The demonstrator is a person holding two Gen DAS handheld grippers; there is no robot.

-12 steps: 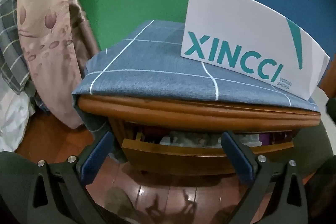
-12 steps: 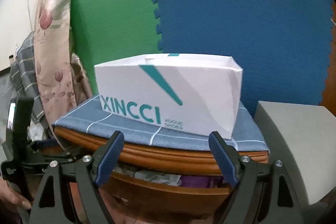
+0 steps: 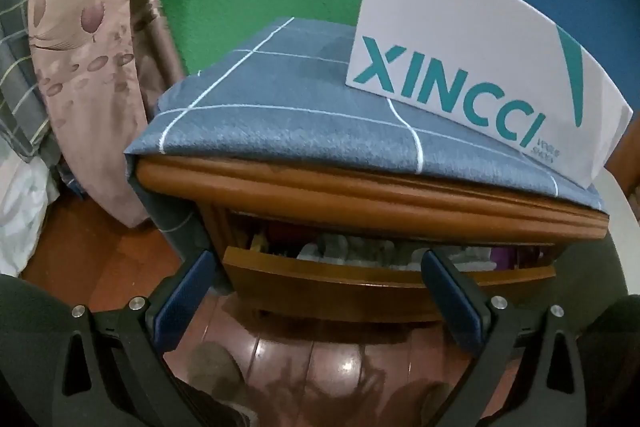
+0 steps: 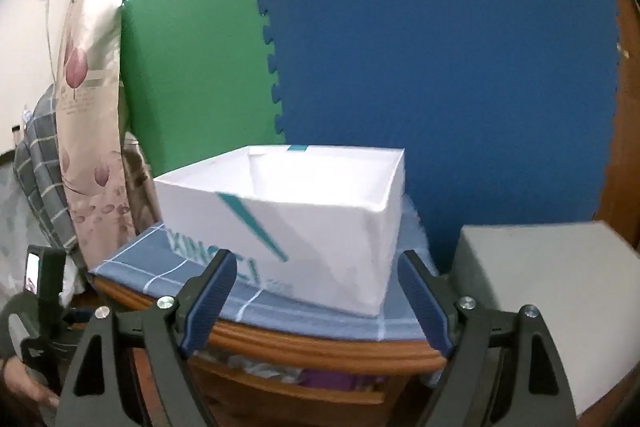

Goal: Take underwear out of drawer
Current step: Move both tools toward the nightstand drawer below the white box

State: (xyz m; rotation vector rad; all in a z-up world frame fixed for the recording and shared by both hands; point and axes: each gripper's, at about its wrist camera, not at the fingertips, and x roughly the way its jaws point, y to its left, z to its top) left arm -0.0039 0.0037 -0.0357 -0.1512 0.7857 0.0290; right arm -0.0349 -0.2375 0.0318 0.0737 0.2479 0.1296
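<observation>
**Both grippers poised at the open drawer, nothing picked yet**

The drawer (image 3: 384, 277) stands pulled part-way out from under the nightstand's (image 3: 360, 195) front edge, which leaves a narrow slot through which its contents show. The underwear (image 3: 348, 250) lies in that slot, a pale crumpled bundle near the middle of the drawer, with darker and purple pieces toward the right end; which piece is meant I cannot tell. In the right wrist view the same clothes peek out below the wooden edge.

The left gripper (image 3: 316, 293) hangs in front of the drawer front, angled downward, its fingers spread wide with nothing between them. That wide stance suits a soft bundle: the pads can drop on either side of the cloth before pinching. It is lined up with the pale bundle, so I judge it the one meant to reach in.

The right gripper (image 4: 318, 301) is higher, level with the nightstand's top edge, its fingers likewise spread and empty. It faces the white box (image 4: 280, 211) standing on the blue cloth (image 4: 192, 267) toward the back of the top, open side up, probably a place for what comes out.

The overhanging top leaves little headroom, so entry must be shallow and from the front.
</observation>
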